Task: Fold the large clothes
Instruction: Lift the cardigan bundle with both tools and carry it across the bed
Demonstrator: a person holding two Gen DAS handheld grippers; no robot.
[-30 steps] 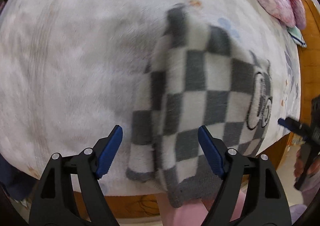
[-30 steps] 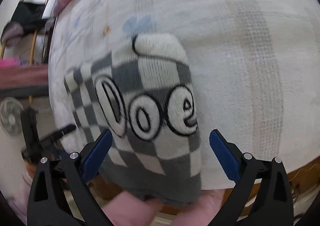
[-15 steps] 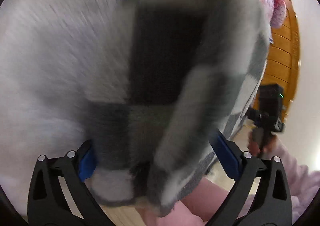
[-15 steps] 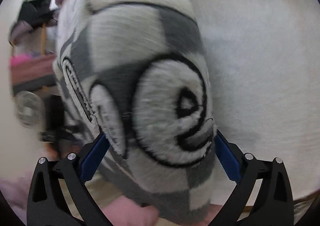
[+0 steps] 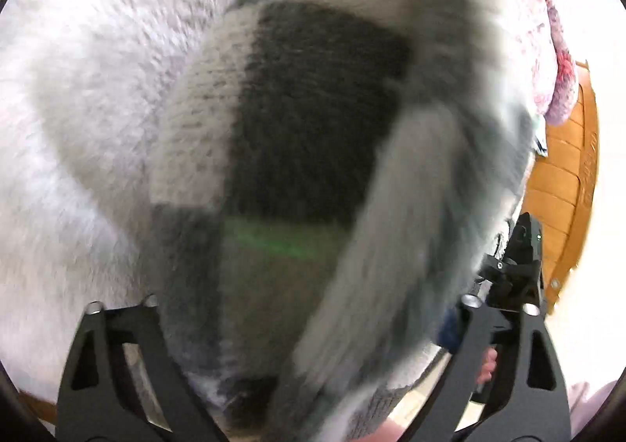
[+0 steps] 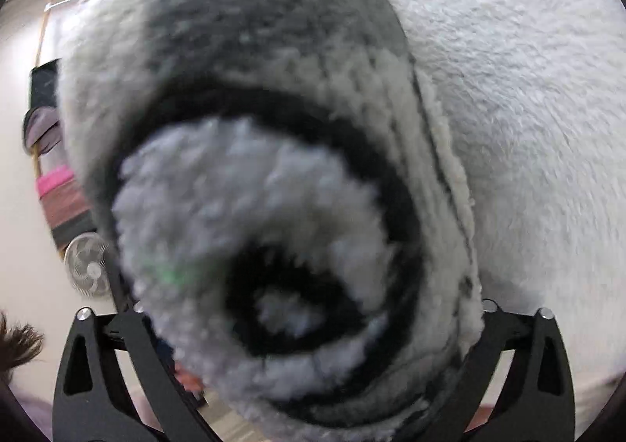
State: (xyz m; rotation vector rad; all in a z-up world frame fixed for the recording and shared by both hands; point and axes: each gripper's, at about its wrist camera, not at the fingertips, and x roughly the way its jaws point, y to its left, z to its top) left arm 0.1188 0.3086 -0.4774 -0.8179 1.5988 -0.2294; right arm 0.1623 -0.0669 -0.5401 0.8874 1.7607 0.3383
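With both sets of jaws spread wide around the checkered sweater (image 5: 313,121), push deeper over its near edge on the bed (image 6: 540,97) before you clamp, keeping left gripper (image 5: 309,328) and right gripper (image 6: 309,336) level.

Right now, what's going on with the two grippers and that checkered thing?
A person is working a grey-and-white checkered sweater with both handheld grippers over a white fleece bed cover. The left gripper has the knit bunched between its wide-apart jaws, and the right gripper has the part with the black-outlined lettering filling its jaws. The fabric hides the fingertips in both views, so an actual grip cannot be confirmed. Both views are blurred. The fold is not finished.
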